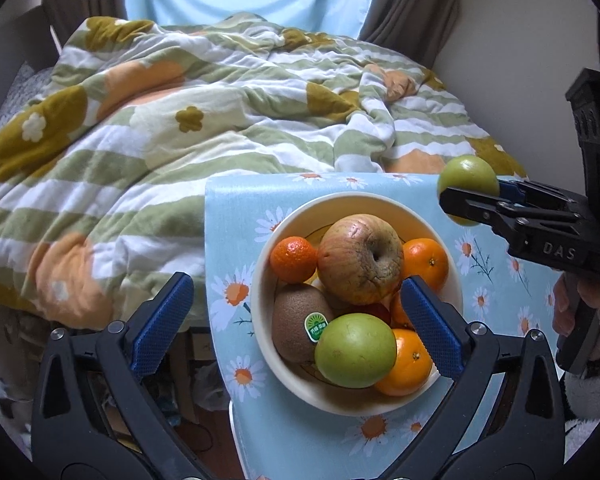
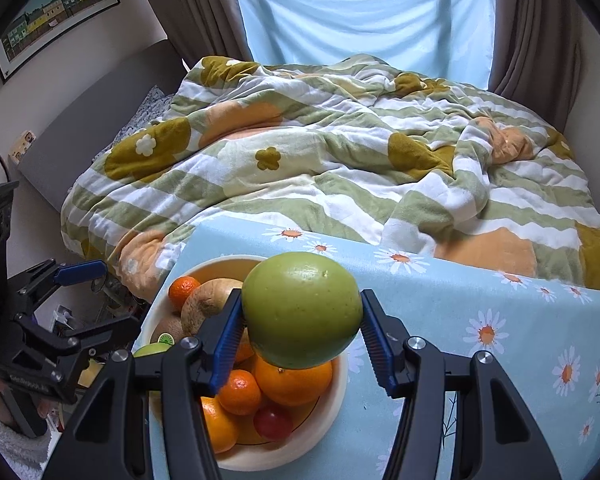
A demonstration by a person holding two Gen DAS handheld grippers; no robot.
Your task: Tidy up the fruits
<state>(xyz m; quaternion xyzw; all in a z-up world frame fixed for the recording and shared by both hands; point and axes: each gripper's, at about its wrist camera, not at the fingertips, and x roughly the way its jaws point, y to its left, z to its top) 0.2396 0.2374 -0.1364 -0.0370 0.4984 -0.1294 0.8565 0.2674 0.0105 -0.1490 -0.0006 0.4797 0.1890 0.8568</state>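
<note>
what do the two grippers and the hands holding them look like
Both are black plastic scissor-frame tools with silver rivets and blue ribbed fingertip pads. The left gripper fills the left wrist view; the right gripper bears raised lettering and a black cable above its boxy mount. The hand wears a white fleecy sleeve.

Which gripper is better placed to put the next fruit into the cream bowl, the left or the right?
Right. The right gripper already holds a round green apple above the cream bowl; the left gripper is open and empty.

A: We see a smooth, glossy green apple point(image 2: 302, 314) and a fuzzy matt kiwi point(image 1: 296, 322).
B: We see a wrinkled apple point(image 1: 360, 258) and a soft quilted blanket point(image 1: 180, 128).
</note>
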